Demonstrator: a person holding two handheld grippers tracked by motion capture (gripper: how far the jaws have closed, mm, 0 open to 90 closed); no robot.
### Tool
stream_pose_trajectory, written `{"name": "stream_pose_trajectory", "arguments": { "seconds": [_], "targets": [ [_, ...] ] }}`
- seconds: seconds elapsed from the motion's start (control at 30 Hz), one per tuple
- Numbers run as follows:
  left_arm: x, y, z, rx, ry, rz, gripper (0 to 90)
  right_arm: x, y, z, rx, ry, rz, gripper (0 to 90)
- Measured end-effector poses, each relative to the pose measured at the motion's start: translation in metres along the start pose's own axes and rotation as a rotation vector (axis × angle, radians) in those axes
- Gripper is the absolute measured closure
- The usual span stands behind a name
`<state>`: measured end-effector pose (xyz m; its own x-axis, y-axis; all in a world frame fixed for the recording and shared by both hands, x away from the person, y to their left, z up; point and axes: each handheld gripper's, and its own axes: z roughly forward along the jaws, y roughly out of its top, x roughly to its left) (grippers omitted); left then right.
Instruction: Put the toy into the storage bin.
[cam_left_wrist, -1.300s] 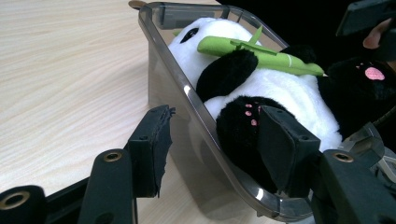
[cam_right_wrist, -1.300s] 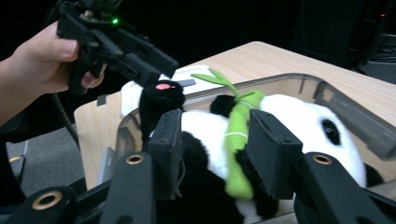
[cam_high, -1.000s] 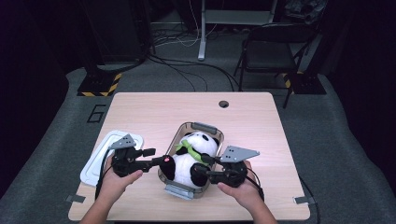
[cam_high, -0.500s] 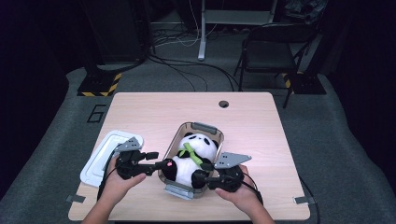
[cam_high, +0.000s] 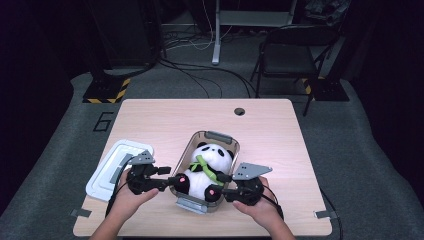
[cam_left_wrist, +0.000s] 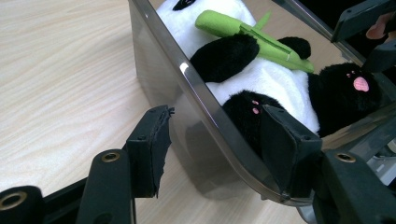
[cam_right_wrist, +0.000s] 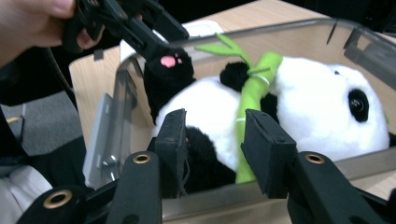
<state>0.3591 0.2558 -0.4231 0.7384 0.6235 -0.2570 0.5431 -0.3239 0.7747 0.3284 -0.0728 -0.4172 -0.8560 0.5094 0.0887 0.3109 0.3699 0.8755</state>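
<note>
Both grippers work at the near end of the box. Left gripper: jaws apart, straddling the box's side wall, one jaw outside on the table, the other inside against the panda's black foot; whether the pads press on anything is hard to tell. Right gripper: jaws reach over the near rim of the box and have just been closing, with the panda's black leg and a bit of white belly between them; pads look close to the plush, contact unclear.

Writing: a large "6" marked on the floor mat off the table's far-left corner. No labels readable on box or toy.

Panda: plush, white body and head, black ears, eye patch, arms and legs, pink paw marks on the soles. It lies on its back in the box, head toward the far edge, feet toward the near edge, and holds a green bamboo stalk with a leaf across its chest.

Box: clear, rounded corners, grey latch at each end; sits around the middle of the table, nearer the near edge.

Count: one panda, one box, one white lid flat by the left edge, one dark round hole near the far edge, two grippers.
</note>
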Motion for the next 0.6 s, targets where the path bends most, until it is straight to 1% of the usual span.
{"name": "stream_pose_trajectory", "arguments": {
  "seconds": [0.07,0.27,0.3,0.43,0.53,0.6],
  "targets": [
    [0.0004,-0.0008,0.0009,-0.005,-0.003,-0.006,43.5,0.0011,-0.0017,0.0023,0.018,-0.002,-0.011,59.6],
    [0.0006,-0.0011,0.0013,-0.001,-0.006,-0.019,43.4,0.0034,-0.001,0.0053,0.037,-0.002,-0.034,60.5],
    [0.0007,-0.0012,0.0016,-0.001,-0.007,-0.022,43.4,0.0038,-0.0014,0.0055,0.045,0.0,-0.028,60.8],
    [0.0004,-0.0012,0.0021,-0.002,-0.005,-0.025,43.3,0.0042,-0.0025,0.0078,0.064,0.005,-0.037,61.8],
    [0.0004,-0.0016,0.0019,-0.004,-0.003,-0.03,43.2,0.0044,-0.0023,0.0085,0.066,0.003,-0.051,61.8],
    [-0.0001,-0.0021,0.0019,-0.008,-0.013,-0.036,46.3,0.0044,-0.0028,0.0078,0.063,0.002,-0.041,61.0]
  ]
}}
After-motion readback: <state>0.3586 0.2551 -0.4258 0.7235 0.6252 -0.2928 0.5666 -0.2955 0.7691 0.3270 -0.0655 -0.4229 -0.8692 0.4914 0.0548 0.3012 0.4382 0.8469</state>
